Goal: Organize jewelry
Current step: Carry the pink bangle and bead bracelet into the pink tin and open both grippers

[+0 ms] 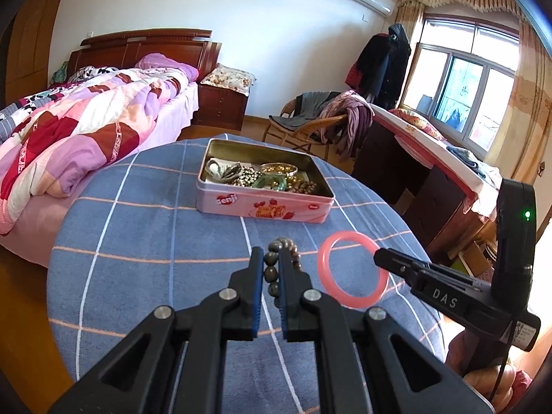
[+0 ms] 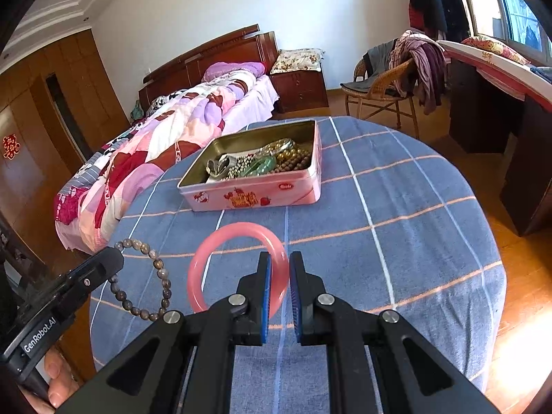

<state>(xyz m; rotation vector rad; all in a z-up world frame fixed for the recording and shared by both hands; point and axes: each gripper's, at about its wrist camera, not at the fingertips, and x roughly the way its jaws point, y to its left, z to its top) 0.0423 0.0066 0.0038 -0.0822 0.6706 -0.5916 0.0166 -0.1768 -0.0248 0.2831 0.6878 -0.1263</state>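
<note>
While one pink tin [image 2: 255, 197] sits open on the blue checked tablecloth [image 2: 396, 214] holding a heap of bead strands and bangles too tangled to count, two pieces of jewelry are held up nearer the cameras, one in each claw. The left gripper [image 1: 270, 258] is clamped on one grey-brown bead bracelet [image 2: 145, 277]. The right gripper [image 2: 280, 264] is clamped on the rim of one pink bangle [image 2: 220, 238], just beside the bracelet.
</note>
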